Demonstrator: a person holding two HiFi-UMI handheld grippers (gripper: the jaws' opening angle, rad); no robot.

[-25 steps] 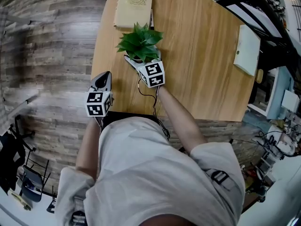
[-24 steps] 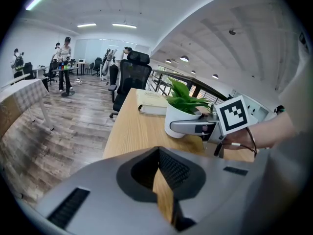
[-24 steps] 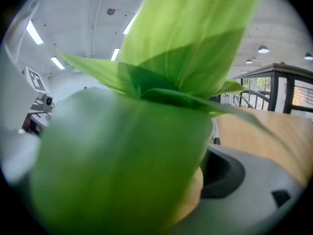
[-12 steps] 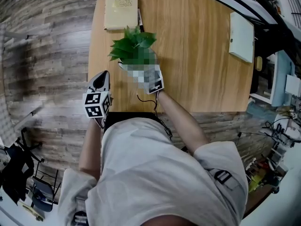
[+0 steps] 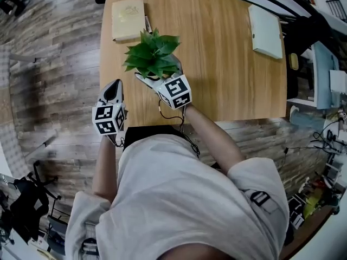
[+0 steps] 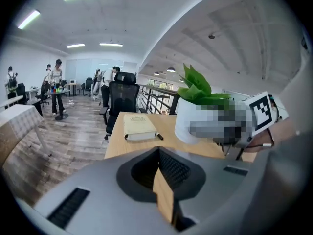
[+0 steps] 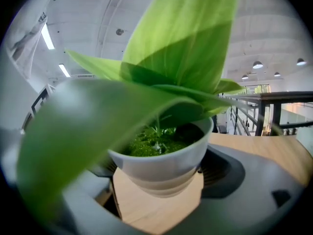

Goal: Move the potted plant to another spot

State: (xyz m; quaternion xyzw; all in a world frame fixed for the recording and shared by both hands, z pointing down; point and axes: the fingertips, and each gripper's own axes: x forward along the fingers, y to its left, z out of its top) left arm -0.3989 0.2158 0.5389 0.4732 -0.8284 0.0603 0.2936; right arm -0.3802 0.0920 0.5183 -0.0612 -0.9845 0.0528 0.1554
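The potted plant, green leaves in a white pot, stands near the left front of the wooden table. My right gripper reaches in from the front, and its jaws press the pot's sides in the right gripper view. Leaves fill most of that view. My left gripper is shut and empty at the table's left front edge. In the left gripper view the left gripper points along the table, with the pot ahead to the right.
A cream book with a pen beside it lies at the far left corner, just behind the plant. A white flat box sits at the far right. Black office chair stands beyond the table; people stand far off.
The head camera has shifted. The plant, held in the right gripper, now sits a little further right of the book. The left gripper has stayed at the table edge.
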